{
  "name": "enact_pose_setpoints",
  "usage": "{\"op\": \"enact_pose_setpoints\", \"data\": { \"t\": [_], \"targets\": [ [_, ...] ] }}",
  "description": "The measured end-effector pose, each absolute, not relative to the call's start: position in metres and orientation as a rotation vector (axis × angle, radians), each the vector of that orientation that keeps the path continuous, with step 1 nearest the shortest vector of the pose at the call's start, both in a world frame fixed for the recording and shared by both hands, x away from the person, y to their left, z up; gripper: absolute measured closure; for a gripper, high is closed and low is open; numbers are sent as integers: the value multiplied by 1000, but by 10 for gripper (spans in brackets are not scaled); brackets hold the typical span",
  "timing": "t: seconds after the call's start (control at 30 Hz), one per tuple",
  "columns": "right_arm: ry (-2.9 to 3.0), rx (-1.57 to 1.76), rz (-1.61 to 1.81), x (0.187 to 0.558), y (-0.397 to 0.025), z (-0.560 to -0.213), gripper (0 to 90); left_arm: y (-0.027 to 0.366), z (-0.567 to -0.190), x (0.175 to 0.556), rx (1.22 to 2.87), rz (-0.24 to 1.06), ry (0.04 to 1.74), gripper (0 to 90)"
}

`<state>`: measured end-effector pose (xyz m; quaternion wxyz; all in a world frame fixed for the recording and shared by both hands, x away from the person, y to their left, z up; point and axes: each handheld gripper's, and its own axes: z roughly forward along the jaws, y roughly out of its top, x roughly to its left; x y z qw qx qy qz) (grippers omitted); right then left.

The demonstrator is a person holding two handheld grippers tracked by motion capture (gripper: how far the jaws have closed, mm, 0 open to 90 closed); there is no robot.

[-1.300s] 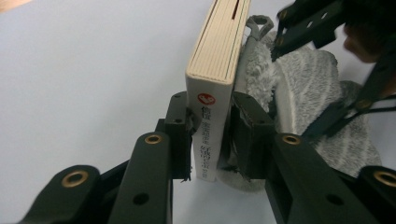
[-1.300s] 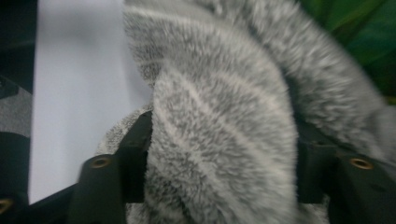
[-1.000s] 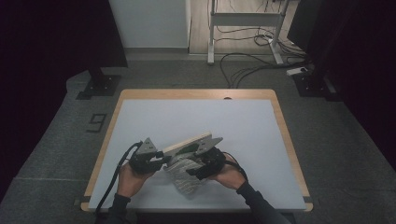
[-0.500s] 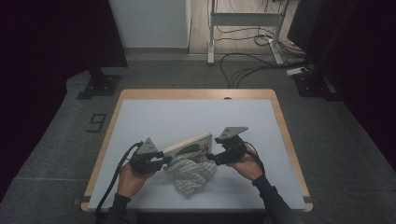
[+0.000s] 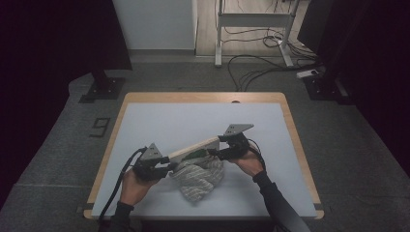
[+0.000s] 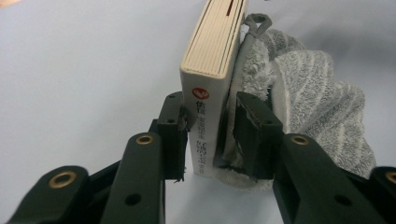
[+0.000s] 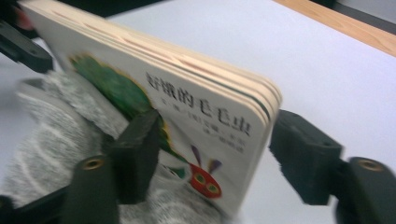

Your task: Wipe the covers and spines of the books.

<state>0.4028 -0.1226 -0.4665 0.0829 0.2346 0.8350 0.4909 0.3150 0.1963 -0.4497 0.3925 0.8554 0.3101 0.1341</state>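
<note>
clamping the book (image 6: 211, 70) and towel (image 6: 308, 98), left hand-held gripper (image 6: 210, 133); right hand-held gripper (image 7: 212, 154) gapes around the book's corner.

book (image 7: 154, 93) cover blurred — lower corner cut off, towel (image 6: 308, 102) partly behind the book

Left gripper (image 5: 167, 164) clamped, right gripper (image 5: 216, 153) agape

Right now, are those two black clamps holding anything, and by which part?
The left gripper clamps the board book at its spine end, a fold of the grey towel caught alongside. The right gripper straddles the book's opposite end, jaws open.
</note>
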Motion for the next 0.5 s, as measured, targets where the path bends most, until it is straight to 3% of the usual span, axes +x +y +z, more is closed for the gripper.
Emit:
{"op": "enact_pose_setpoints", "data": {
  "t": [0.3,0.5],
  "targets": [
    [2486,672,1436,402,-121,-463,425,204,-441,302,2164,299,796,482],
    [2492,668,1416,402,-120,-463,421,194,-438,288,2187,252,739,307]
  ]
}}
